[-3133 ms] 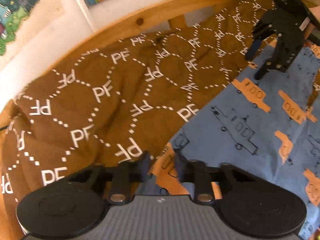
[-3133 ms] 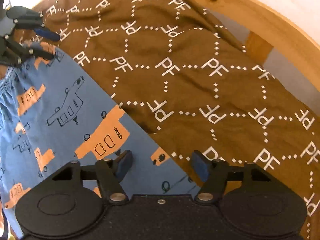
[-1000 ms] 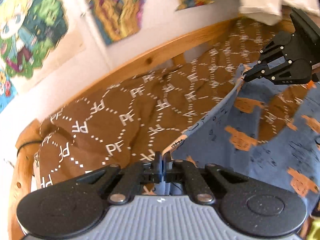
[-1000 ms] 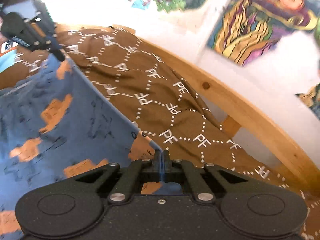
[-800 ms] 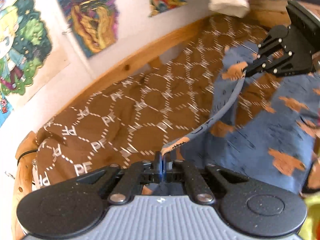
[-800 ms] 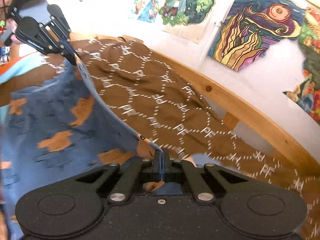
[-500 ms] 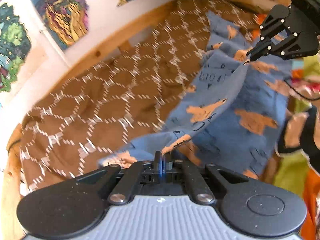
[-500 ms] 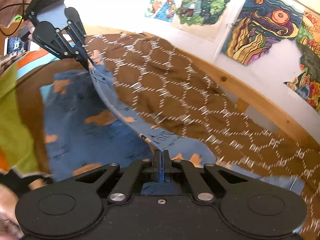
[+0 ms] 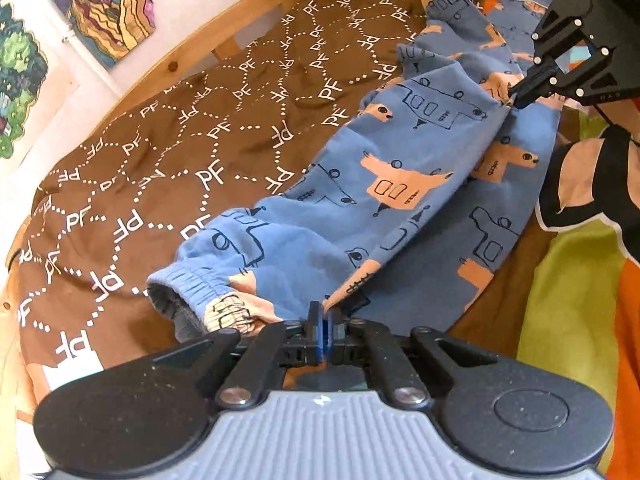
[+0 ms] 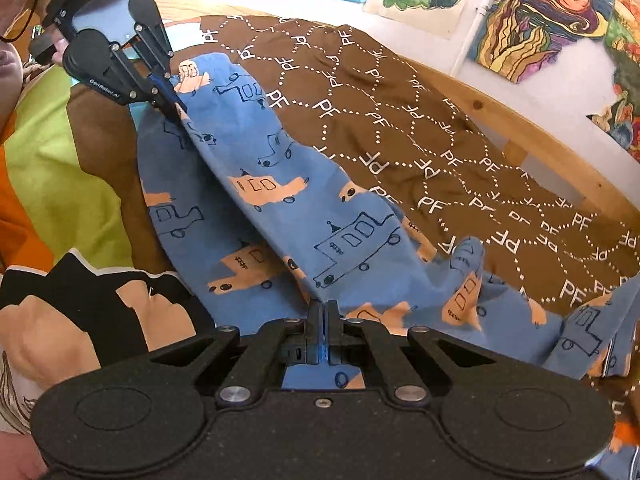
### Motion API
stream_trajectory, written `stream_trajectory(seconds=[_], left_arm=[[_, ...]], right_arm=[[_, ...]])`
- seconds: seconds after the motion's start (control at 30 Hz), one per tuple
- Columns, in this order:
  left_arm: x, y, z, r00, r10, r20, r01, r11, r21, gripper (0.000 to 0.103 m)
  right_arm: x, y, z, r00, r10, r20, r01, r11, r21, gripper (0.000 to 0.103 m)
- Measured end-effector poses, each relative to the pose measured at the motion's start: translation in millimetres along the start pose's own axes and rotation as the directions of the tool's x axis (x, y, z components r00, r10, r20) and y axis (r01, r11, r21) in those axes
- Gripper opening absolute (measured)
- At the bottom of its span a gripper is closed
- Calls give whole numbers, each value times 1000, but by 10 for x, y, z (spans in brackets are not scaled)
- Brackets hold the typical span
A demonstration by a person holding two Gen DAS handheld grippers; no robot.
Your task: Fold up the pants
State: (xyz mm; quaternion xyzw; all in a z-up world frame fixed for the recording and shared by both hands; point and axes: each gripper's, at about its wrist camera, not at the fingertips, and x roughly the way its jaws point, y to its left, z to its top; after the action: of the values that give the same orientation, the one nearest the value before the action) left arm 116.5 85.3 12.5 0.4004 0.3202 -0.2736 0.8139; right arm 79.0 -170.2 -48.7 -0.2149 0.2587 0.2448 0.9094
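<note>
Blue pants (image 9: 400, 152) printed with orange vehicles lie on a brown "PF" bed cover (image 9: 180, 152), one leg doubled over the other. The ribbed cuff (image 9: 192, 284) sits just left of my left gripper (image 9: 324, 312). That gripper pinches the pants' edge near the cuff; its jaws are starting to open, with cloth still between the pads. My right gripper (image 10: 323, 304) is shut on the same edge further along the pants (image 10: 300, 184). Each gripper shows in the other's view: the right one (image 9: 514, 98) at far right, the left one (image 10: 178, 114) at upper left.
A wooden bed frame (image 9: 192, 60) curves behind the cover, with posters (image 10: 532, 20) on the white wall above. A person's green, orange and black shirt (image 10: 60, 152) fills the near side beside the pants. More brown cover (image 10: 440, 120) lies beyond the fold.
Both grippers swung the held edge across and down toward the person's side. The lifted leg now drapes over the other leg and lies low on the bed.
</note>
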Motion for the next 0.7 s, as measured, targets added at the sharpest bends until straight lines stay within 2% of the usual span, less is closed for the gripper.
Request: stream_trajectory(seconds=[0.1,0.2,0.27,0.3,0.33,0.7], left_arm=[[-26,-16,31,1000,9,-1,-9,999,34,8],[-34,-50,32,1000,9,-3,-8,999,51,5],[-43,-65,34,1000,5,-6,-4,998,56,2],[-51,-74,35,1000,6,-4,-5,998,62,1],[-62,-85,35,1000,9,-2,-9,997,72,1],[-186,-66,-51,1000,16,-1,-16,989,148,1]], right_arm=[[0,4,1,1000,-9,-2,9,1000,5,9],[20,27,-12,1000,-20,-3,20,1000,-8,11],[23,41,-23,1000,-16,-4,16,1000,-9,8],[21,47,-26,1000,-16,-3,16,1000,-13,1],[18,49,-21,1000,-17,-2,17,1000,-18,0],[-231,178,121,999,36,-32,-38,996,-82,0]])
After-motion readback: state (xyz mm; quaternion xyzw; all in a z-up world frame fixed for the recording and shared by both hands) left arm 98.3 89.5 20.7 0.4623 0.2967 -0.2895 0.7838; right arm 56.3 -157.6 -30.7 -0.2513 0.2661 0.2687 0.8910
